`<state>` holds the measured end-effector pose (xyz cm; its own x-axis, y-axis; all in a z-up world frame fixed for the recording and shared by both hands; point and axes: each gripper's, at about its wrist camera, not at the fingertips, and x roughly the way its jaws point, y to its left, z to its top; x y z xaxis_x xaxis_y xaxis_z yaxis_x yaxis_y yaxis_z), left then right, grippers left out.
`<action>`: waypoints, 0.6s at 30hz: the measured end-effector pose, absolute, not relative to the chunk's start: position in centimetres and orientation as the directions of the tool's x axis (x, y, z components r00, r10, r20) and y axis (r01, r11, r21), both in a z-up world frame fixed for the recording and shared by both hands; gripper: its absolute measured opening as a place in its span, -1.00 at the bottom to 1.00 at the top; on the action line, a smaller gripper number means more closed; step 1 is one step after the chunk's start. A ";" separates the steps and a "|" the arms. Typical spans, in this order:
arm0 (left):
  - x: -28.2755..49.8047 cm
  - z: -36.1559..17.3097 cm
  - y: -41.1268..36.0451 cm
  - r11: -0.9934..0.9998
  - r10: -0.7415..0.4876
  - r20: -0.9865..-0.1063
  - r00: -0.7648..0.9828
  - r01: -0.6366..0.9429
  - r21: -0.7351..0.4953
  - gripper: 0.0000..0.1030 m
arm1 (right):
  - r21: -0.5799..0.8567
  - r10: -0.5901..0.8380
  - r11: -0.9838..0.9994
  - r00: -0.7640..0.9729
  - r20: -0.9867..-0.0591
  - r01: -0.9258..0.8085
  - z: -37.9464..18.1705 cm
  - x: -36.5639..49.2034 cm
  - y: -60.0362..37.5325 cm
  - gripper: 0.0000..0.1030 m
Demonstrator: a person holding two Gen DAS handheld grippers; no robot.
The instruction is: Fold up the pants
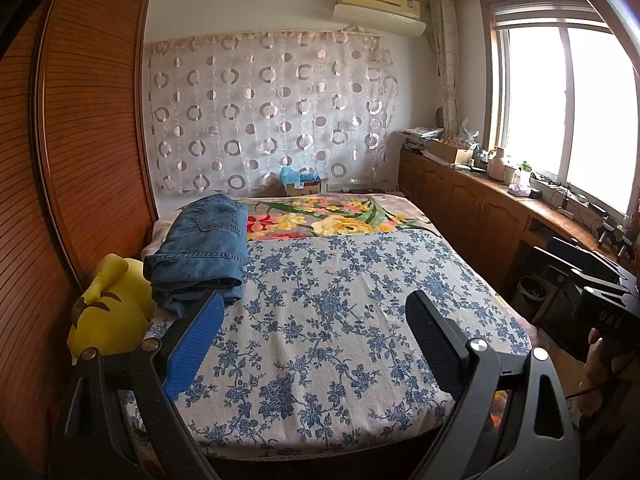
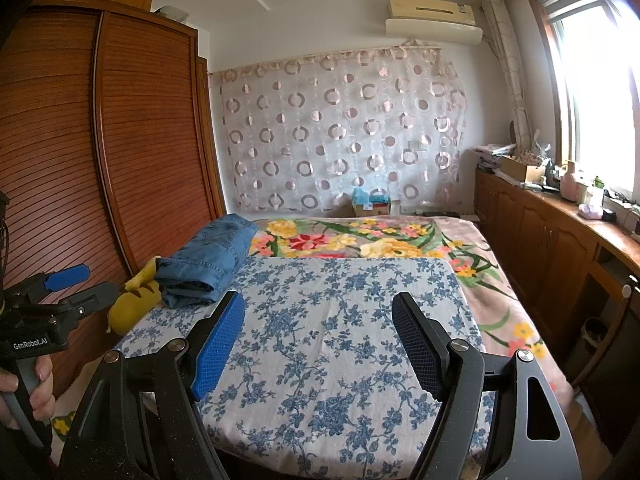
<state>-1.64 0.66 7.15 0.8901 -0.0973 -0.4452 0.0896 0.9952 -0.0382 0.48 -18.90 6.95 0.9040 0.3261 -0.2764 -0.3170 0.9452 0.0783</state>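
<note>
Ahead-left of both tongs: jeans (image 1: 202,248) folded on bed (image 1: 340,312).
Left tongs (image 1: 316,344): spread, empty.
Right tongs (image 2: 318,344): spread, empty.
Risk: nudging unfolds jeans onto yellow plush toy (image 1: 114,312) beside them.

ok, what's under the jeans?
The jeans lie folded on the blue floral sheet, their far end over the flowered blanket. A yellow plush sits beside them. Anything beneath the denim is covered.

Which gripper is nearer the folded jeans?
Left. The left gripper hangs open just short of the jeans; the right gripper sits further right, also open, over the blue floral sheet.
</note>
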 end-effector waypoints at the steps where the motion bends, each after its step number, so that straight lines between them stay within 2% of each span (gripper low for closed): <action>1: -1.6 7.1 0.7 0.995 -0.098 -0.446 0.890 0.090 -0.038 0.80 | 0.078 0.326 0.945 0.904 -0.276 -0.317 7.0 0.5 -18.9 0.51; 18: -1.7 7.1 0.7 0.995 -0.099 -0.444 0.891 0.091 -0.038 0.80 | 0.077 0.327 0.945 0.905 -0.273 -0.319 7.0 0.4 -18.9 0.51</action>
<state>-1.66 0.68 7.08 0.8907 -0.0988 -0.4437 0.0913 0.9951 -0.0383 0.42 -18.94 6.99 0.9047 0.3273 -0.2729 -0.3186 0.9448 0.0766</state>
